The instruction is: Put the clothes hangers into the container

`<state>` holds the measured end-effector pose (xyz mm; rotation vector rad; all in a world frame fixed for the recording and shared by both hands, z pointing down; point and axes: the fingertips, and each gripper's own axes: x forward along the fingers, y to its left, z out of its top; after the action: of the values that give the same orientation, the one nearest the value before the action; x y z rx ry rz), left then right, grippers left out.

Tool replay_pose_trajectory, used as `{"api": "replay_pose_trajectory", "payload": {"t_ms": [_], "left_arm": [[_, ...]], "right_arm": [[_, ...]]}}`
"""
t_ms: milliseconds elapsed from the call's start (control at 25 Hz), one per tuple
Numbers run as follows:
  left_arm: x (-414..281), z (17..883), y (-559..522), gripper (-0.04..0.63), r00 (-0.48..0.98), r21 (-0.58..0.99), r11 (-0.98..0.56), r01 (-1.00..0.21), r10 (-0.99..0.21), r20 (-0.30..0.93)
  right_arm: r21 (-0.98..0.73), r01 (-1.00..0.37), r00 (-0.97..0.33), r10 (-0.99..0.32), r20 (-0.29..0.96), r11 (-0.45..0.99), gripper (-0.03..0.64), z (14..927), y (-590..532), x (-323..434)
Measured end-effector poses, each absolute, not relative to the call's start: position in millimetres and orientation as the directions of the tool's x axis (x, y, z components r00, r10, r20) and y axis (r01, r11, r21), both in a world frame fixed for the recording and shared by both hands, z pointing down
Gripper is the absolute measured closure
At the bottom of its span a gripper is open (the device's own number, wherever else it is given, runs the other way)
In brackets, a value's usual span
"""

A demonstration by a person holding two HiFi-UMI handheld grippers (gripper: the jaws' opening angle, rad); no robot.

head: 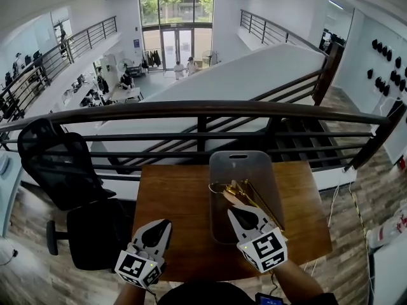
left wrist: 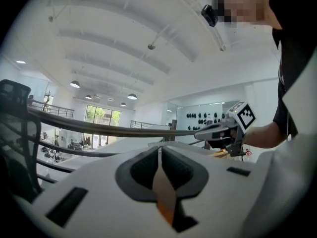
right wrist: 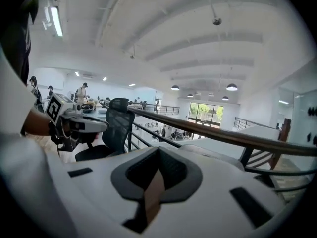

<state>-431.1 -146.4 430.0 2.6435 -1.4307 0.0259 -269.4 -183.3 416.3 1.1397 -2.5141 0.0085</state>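
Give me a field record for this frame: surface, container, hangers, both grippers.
surface: wooden table, beside a railing
container: grey bin, open top, on the table's right half
hangers: gold clothes hangers, lying inside the container
left gripper: jaws together, nothing between them, over the table's near left edge
right gripper: jaws together, nothing between them, over the container's near end by the hangers
other: black office chair left of the table

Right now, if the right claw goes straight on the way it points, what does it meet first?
Probably the hangers in the bin, just ahead of the right claw; its height above them is unclear.
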Motion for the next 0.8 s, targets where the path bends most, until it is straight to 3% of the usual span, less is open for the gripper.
{"api": "replay_pose_trajectory", "payload": {"t_ms": [400,560,800], "left_arm": [[-456.8,430.7,-124.5,0.566,0.478,0.113,-0.473,-0.874,-0.878,0.019],[-466.0,433.5,-116.4,0.566,0.446,0.104,-0.442,-0.891,-0.895,0.022],[-473.4,437.7,-117.6,0.566,0.424,0.117,-0.417,-0.901,-0.905,0.040]], "right_arm": [[0.139,-0.721,-0.679,-0.732,0.054,0.679,0.623,402.9,-147.0,-291.7],[0.055,-0.736,-0.672,-0.738,0.063,0.675,0.624,414.0,-144.6,-280.9],[0.058,-0.746,-0.657,-0.747,0.102,0.664,0.626,421.7,-153.7,-274.6]]}}
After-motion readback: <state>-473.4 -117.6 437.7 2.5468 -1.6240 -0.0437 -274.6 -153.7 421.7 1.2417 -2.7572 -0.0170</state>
